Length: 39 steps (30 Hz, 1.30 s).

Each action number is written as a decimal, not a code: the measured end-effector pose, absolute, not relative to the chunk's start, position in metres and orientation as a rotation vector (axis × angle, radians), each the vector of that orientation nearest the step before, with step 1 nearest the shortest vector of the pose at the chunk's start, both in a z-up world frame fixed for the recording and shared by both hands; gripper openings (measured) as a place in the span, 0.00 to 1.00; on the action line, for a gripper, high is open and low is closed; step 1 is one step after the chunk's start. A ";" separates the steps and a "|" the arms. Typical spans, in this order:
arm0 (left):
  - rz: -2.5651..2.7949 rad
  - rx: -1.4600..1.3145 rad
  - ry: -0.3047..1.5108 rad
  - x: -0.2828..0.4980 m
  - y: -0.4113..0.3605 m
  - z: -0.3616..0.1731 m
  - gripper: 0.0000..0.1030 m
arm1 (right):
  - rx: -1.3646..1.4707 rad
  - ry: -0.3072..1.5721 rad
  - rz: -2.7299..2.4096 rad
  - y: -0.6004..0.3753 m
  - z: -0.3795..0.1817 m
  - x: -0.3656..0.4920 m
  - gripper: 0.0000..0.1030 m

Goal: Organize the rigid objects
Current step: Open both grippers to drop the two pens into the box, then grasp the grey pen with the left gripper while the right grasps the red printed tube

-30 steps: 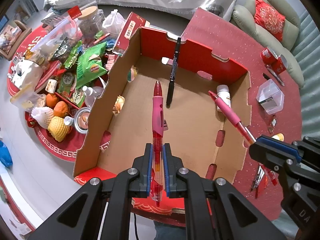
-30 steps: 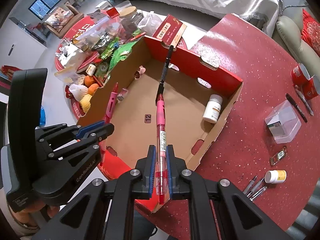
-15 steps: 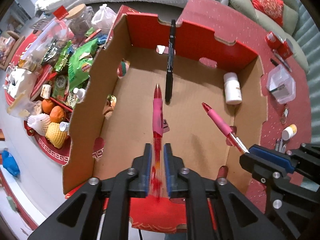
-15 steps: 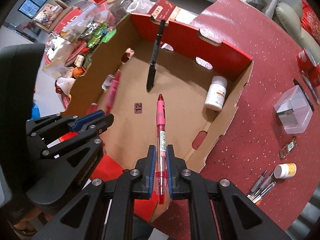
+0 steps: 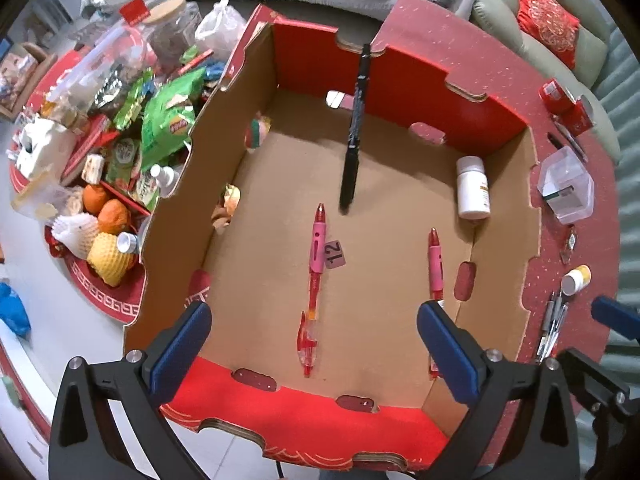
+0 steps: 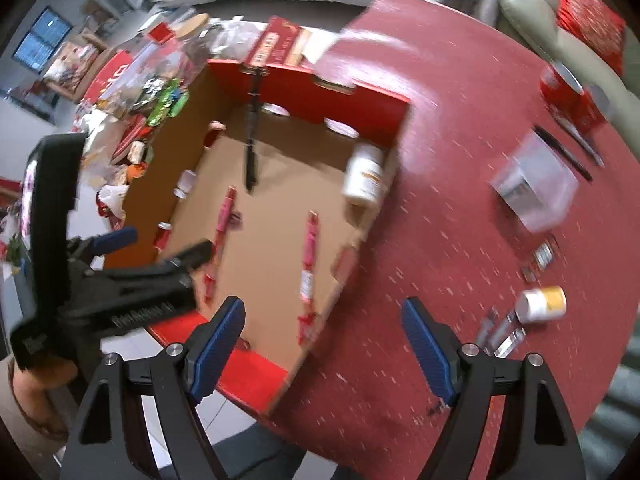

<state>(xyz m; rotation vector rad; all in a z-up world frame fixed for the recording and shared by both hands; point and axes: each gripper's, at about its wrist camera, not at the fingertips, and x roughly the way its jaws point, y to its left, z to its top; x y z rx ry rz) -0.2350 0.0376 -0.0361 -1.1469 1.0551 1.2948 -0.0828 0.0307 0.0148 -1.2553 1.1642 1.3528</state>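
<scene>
A red cardboard box (image 5: pixel 460 112) with a brown floor stands on the red table (image 6: pixel 460 208). Two pink pens lie flat on its floor: one in the middle (image 5: pixel 316 256), one near the right wall (image 5: pixel 435 260). Both show in the blurred right wrist view (image 6: pixel 222 216) (image 6: pixel 309 256). A black pen (image 5: pixel 354 136) leans on the back wall. A white pill bottle (image 5: pixel 473 188) lies in the right back corner. My left gripper (image 5: pixel 314 352) is open and empty above the box's near edge. My right gripper (image 6: pixel 322 348) is open and empty over the box's right front corner.
On the table right of the box lie a clear plastic box (image 5: pixel 566 186), a small yellow-capped bottle (image 5: pixel 576 278), several pens (image 5: pixel 552 326) and red cups (image 5: pixel 566 102). Snacks and fruit (image 5: pixel 108 216) crowd a low table to the left. A sofa (image 5: pixel 552 40) stands behind.
Both grippers have opened and let go of their pink pens, which now lie on the box floor. Both grippers have drawn back; the right one is swinging to the right.
</scene>
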 end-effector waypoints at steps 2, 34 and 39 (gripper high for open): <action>1.268 -1.154 1.046 -0.231 0.034 -0.032 1.00 | -1.222 1.208 1.301 0.019 0.017 -0.062 0.79; 0.952 -0.844 1.381 0.052 0.015 -0.116 1.00 | -0.876 1.679 0.672 -0.167 -0.014 0.190 0.79; 0.938 -0.846 1.397 0.069 0.012 -0.124 1.00 | -0.875 1.699 0.673 -0.171 -0.017 0.203 0.79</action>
